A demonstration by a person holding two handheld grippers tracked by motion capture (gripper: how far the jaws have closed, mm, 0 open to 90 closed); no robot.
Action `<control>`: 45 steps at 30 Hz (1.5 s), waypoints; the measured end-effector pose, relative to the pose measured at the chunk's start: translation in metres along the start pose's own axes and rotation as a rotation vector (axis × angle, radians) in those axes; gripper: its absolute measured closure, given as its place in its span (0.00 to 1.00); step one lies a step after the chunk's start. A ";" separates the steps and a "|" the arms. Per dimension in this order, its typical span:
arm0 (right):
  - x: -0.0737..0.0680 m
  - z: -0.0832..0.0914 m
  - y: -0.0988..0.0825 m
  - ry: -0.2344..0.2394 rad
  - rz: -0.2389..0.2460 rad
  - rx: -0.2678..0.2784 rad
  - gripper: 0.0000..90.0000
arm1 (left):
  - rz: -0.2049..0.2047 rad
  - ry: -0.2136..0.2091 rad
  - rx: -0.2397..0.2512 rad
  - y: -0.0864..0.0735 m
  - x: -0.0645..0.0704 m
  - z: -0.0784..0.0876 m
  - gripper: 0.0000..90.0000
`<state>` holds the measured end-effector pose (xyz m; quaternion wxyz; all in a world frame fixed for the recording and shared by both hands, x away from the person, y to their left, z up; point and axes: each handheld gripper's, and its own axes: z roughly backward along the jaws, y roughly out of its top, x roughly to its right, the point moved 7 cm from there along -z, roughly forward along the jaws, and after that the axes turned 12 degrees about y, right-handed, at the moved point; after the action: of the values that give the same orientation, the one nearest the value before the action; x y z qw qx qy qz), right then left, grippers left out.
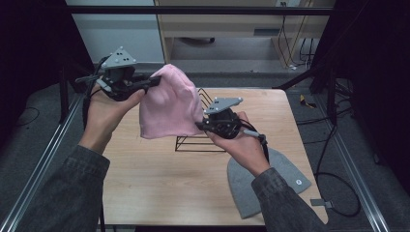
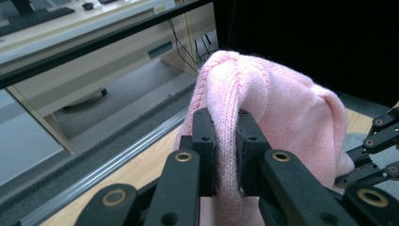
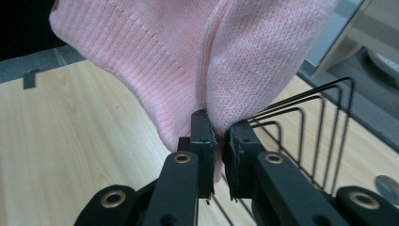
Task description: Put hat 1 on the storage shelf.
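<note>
**While pinched at two edges: pink hat aloft**

Left gripper (image 1: 153, 81): jaws clamped on a fold of the soft pink ribbed knit beanie (image 1: 167, 104), near its crown. Right gripper (image 1: 199, 124): jaws nipping its lower edge. Beanie held in the air between both, over the black wire rack (image 1: 200, 142) on the light wooden table (image 1: 159, 179). Nearer the person's right sleeve, flat on the table: grey knit beanie (image 1: 251, 191).
</note>
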<state>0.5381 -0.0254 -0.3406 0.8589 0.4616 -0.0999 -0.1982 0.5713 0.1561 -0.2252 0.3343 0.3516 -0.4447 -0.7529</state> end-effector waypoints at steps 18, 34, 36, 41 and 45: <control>0.028 0.019 0.009 -0.031 0.030 0.007 0.92 | -0.046 -0.003 0.039 0.023 0.013 -0.017 0.89; 0.063 0.029 0.003 -0.087 -0.009 0.048 0.92 | -0.068 -0.006 0.080 0.045 0.026 -0.051 0.89; 0.065 0.030 0.002 -0.089 -0.013 0.048 0.92 | -0.068 -0.008 0.080 0.045 0.026 -0.053 0.89; 0.073 0.030 -0.005 -0.092 -0.033 0.037 0.92 | -0.077 -0.008 0.060 0.042 0.026 -0.067 0.89; 0.078 0.029 -0.009 -0.097 -0.050 0.031 0.92 | -0.076 0.002 0.031 0.038 0.024 -0.078 0.89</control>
<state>0.5963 -0.0859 -0.3328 0.8404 0.4673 -0.1327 -0.2402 0.6300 0.0886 -0.2242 0.3004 0.3741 -0.4423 -0.7577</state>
